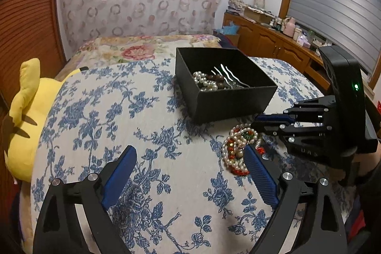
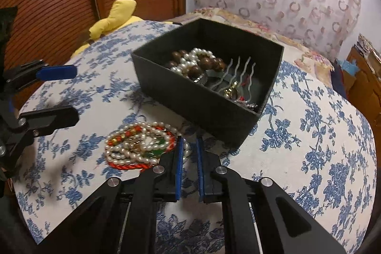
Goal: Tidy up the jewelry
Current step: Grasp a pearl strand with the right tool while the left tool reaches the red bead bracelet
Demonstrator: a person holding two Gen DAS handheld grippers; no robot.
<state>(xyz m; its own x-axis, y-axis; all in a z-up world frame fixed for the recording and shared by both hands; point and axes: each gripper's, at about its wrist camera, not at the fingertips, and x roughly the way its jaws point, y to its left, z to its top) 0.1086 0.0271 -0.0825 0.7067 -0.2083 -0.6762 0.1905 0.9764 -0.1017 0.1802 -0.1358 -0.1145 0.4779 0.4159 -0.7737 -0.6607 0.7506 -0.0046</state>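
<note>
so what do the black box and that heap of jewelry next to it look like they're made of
Black box: likely matte card or textured paperboard, with thin straight walls and no shine. Heap of jewelry: glossy off-white pearl-like beads, possibly imitation, with twisted red cord and green glassy beads.

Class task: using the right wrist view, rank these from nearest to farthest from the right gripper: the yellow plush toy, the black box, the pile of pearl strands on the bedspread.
1. Pile of pearl strands, just left of the right gripper.
2. Black box, ahead of it.
3. Yellow plush toy, far back left, beside the wooden door.
</note>
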